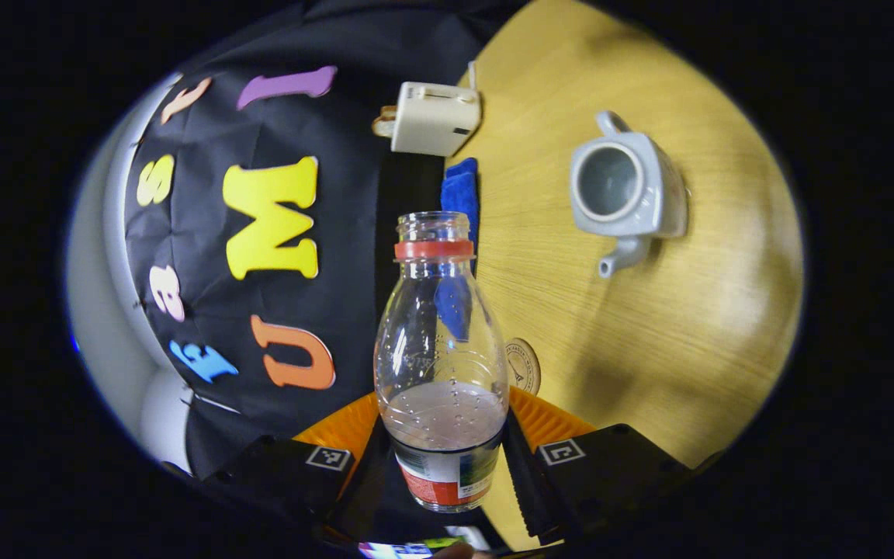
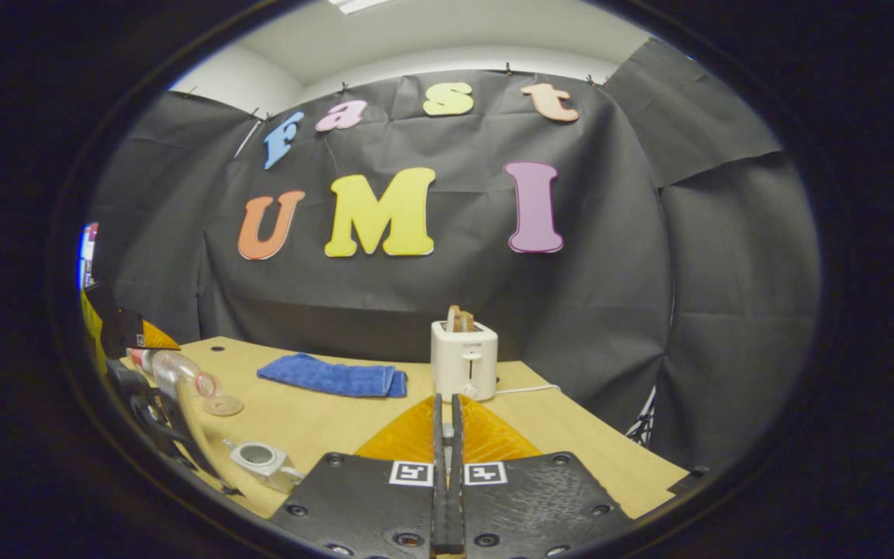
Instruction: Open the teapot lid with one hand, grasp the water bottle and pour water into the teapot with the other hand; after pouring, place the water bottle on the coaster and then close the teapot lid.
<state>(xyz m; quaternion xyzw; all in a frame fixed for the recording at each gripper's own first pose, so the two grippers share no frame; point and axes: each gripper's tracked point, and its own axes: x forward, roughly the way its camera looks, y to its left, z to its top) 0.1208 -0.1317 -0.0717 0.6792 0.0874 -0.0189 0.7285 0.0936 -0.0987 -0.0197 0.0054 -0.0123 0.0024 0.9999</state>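
My left gripper (image 1: 443, 466) is shut on the lower body of a clear plastic water bottle (image 1: 439, 341). The bottle has a red neck ring, no cap, and a little water near its base. A pale grey teapot (image 1: 625, 190) stands on the wooden table with its lid off and its inside showing. A round coaster (image 1: 523, 365) lies just behind the bottle. In the right gripper view, my right gripper (image 2: 447, 404) is shut with nothing visible between its fingers. Far left there, the bottle (image 2: 175, 373) lies tilted over the coaster (image 2: 223, 405), above the open teapot (image 2: 261, 458).
A white toaster (image 2: 464, 359) with bread in its slots stands at the back of the wooden table (image 2: 323, 423), its cord trailing right. A folded blue towel (image 2: 330, 376) lies to its left. The toaster (image 1: 431, 116) and towel (image 1: 460, 190) also appear beyond the bottle.
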